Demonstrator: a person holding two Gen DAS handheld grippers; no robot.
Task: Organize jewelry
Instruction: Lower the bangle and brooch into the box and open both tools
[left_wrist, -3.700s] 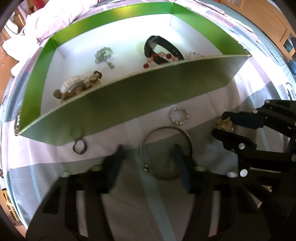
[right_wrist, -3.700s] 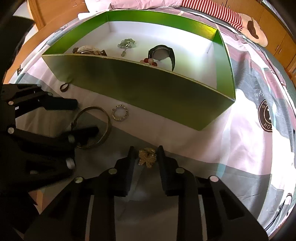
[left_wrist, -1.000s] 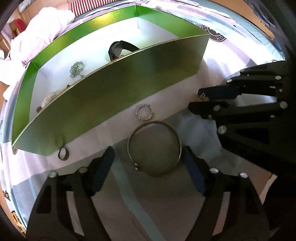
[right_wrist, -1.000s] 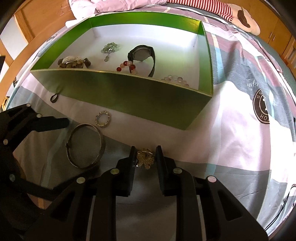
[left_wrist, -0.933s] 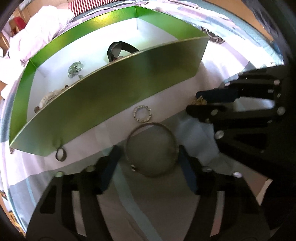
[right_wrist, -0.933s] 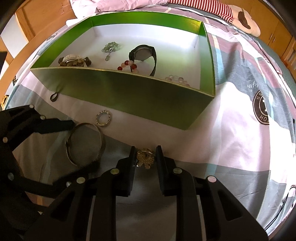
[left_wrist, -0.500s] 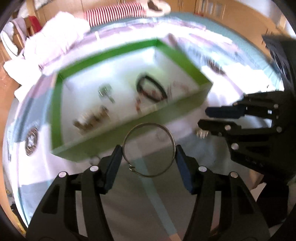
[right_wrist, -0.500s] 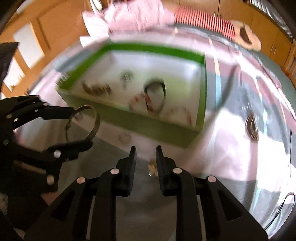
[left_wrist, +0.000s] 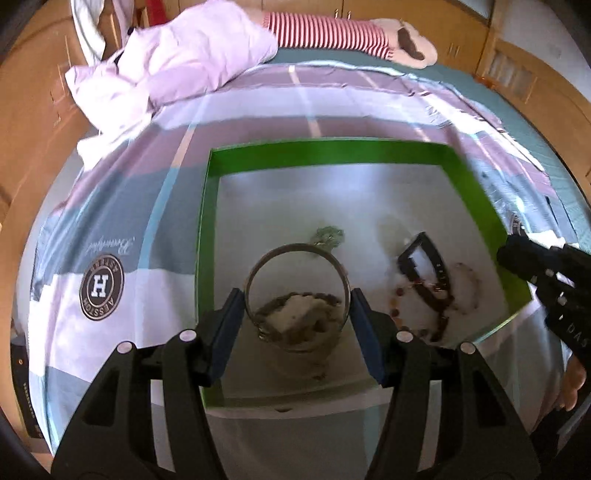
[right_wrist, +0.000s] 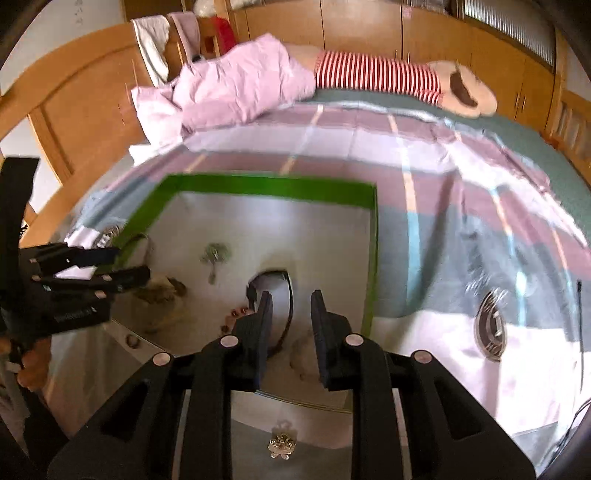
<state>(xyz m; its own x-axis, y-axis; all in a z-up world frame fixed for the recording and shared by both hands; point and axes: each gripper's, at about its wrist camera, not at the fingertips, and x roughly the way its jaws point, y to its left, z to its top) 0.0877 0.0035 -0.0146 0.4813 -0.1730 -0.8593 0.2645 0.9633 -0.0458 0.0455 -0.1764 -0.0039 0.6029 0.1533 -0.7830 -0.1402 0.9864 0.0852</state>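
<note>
Your left tongs (left_wrist: 297, 317) clasp the thin round metal bangle (left_wrist: 297, 290) above the green-walled box (left_wrist: 204, 236), while your right tongs (right_wrist: 291, 322) hover empty, narrowly parted, the gold brooch (right_wrist: 282, 445) lying on the bed below.

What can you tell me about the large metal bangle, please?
The bangle is a thin, plain hoop of silvery-bronze metal with a small clasp at its lower left. The left gripper clamps it across its width, one pad on each side. It hangs in the air over the green box, above the jewelry lying inside.
</note>
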